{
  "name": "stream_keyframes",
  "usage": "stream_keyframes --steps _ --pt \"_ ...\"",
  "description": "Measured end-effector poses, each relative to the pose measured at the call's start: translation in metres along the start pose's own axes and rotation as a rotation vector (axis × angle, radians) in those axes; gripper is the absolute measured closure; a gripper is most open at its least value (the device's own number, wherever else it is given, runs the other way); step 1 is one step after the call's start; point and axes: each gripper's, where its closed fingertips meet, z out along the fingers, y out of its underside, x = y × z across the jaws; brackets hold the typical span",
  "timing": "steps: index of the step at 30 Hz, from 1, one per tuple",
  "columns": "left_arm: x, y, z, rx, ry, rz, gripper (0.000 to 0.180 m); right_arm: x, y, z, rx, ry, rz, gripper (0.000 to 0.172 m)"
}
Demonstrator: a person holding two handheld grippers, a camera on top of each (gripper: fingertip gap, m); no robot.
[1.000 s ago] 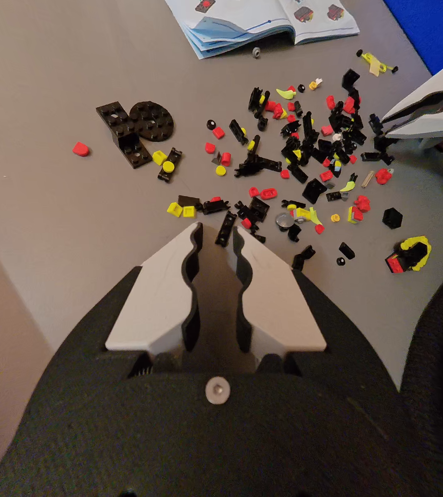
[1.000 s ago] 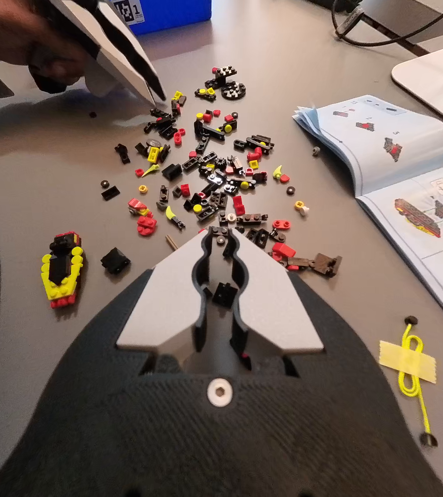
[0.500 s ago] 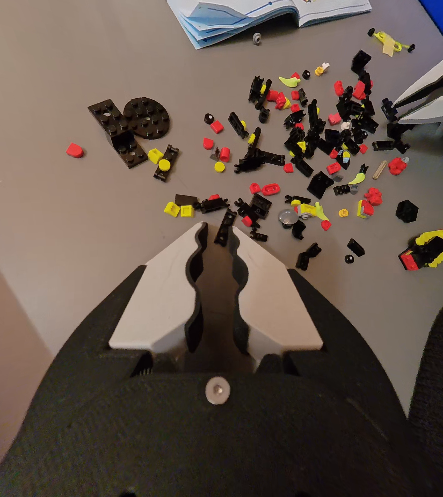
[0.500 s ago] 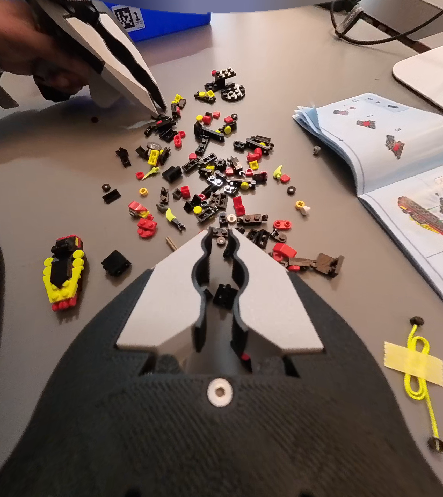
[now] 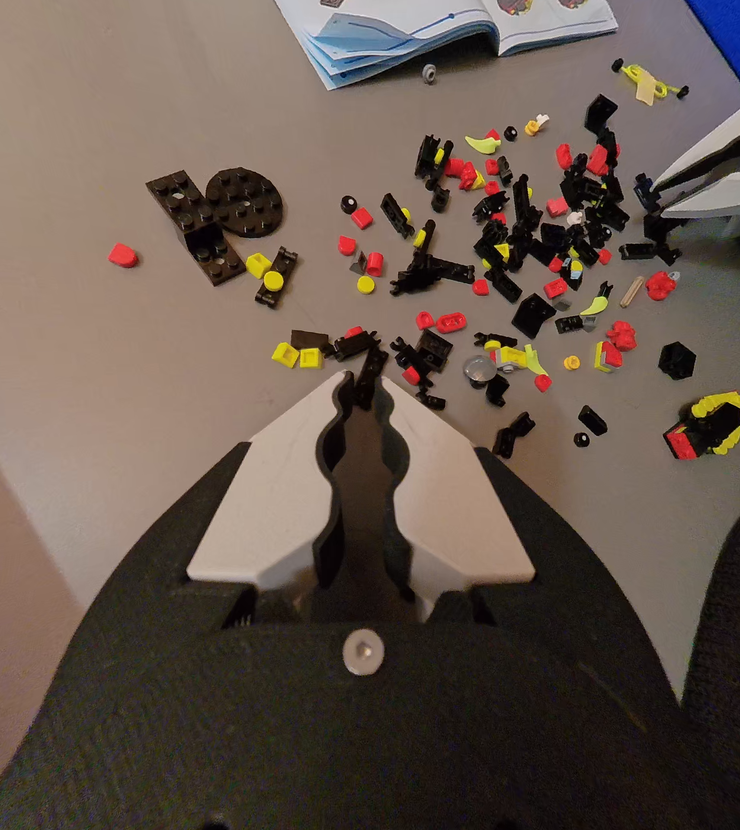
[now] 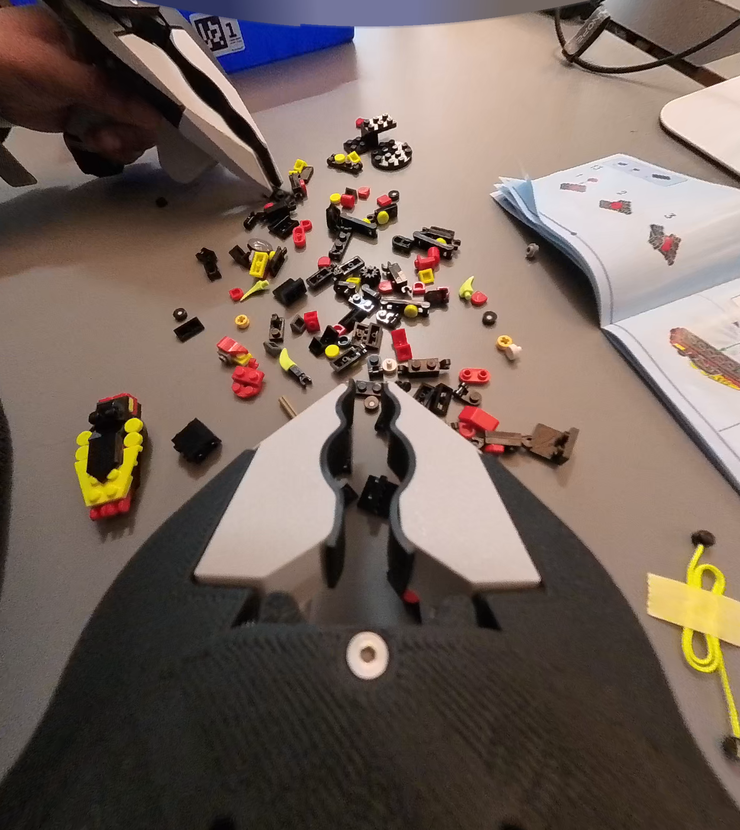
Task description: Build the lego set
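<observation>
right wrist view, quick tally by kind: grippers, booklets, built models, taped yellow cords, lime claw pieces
grippers: 2 (left gripper, right gripper)
open booklet: 1
black and yellow built model: 1
taped yellow cord: 1
lime claw pieces: 3
total: 8

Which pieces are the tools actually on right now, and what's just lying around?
In the tools:
left tool: narrow black plate
right tool: dark two-stud plate

Lying about:
loose bricks, yellow-black boat model, open booklet, taped yellow cord, black round plate
</observation>
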Motion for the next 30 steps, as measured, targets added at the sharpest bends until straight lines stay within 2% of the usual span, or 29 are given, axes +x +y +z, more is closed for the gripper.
stream_keyframes --steps 9,19,30 --pt "0.002 0.000 0.000 -0.003 0.014 0.009 0.166 0.000 -0.001 0.000 0.005 0.001 0.002 0.163" --pt "0.003 -0.012 -0.008 0.073 0.056 -0.052 0.164 0.002 -0.002 -0.001 0.016 0.003 0.010 0.163" --pt "0.001 -0.014 -0.008 0.086 0.041 -0.040 0.163 0.003 -0.005 -0.002 0.036 0.017 -0.011 0.163"
